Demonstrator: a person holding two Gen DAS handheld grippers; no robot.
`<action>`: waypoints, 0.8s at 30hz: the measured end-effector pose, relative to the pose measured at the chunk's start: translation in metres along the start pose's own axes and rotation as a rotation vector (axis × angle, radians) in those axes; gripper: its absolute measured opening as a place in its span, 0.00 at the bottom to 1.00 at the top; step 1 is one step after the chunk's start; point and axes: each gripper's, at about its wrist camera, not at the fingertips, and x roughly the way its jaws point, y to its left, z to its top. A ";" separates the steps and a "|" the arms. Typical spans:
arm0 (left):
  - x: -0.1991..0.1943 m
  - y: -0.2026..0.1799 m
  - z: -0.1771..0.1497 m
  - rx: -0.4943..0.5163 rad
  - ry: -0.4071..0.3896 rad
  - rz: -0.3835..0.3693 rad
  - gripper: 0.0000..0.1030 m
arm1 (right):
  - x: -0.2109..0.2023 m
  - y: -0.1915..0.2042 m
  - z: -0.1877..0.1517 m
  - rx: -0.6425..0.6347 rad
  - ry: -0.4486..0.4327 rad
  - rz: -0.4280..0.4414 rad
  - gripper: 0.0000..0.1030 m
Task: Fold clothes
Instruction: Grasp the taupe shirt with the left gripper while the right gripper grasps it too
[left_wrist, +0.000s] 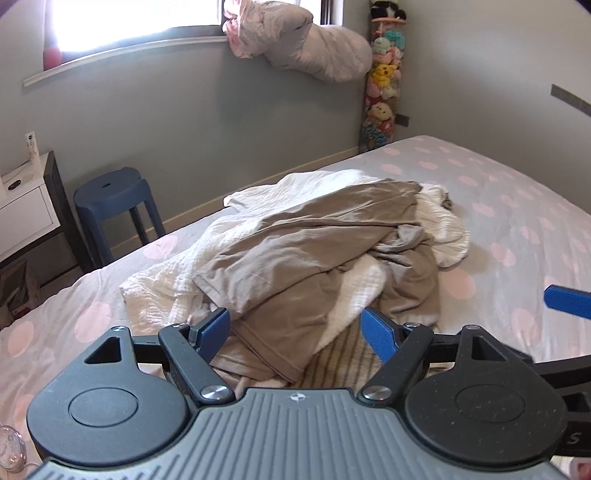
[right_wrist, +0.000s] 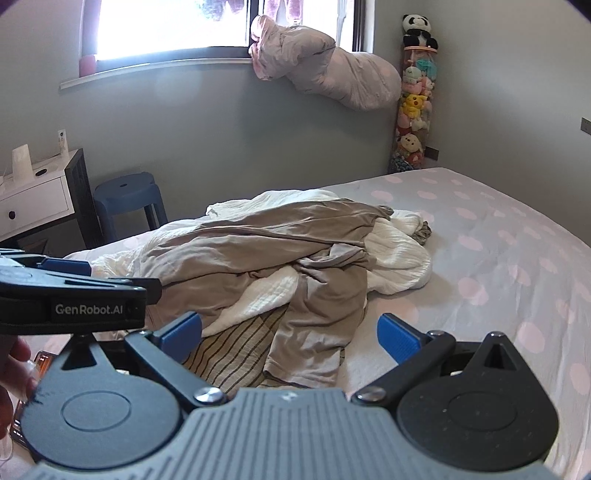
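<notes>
Both the left gripper (left_wrist: 295, 332) and right gripper (right_wrist: 290, 332) hover with blue fingers spread wide and empty above the near edge of a polka-dot bed (left_wrist: 517, 206), where a taupe garment (left_wrist: 295, 236) lies crumpled atop white clothes (left_wrist: 177, 273) and a striped piece (right_wrist: 236, 350).

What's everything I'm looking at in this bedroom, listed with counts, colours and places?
Taupe garment: one, crumpled, top of the pile.
White garment: at least one, under it.
Striped garment: one, beige, pile's near edge.
Bed: one, grey sheet with pink dots.
Stool: one, blue, by the wall.
Side table: one, white.
Bundled duvet: one, pinkish, on the windowsill.
Plush toy column: one, multicoloured, in the corner.
Left hand-held gripper: open, blue pads.
Right hand-held gripper: open.
</notes>
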 end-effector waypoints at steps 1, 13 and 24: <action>0.007 0.003 0.002 0.007 0.009 0.002 0.75 | 0.005 -0.002 0.003 -0.007 0.001 0.011 0.99; 0.097 0.017 0.037 0.088 0.048 0.014 0.75 | 0.111 -0.048 0.025 0.045 0.104 0.052 0.84; 0.184 -0.032 0.078 0.275 0.020 -0.063 0.75 | 0.192 -0.072 0.036 0.110 0.125 0.084 0.70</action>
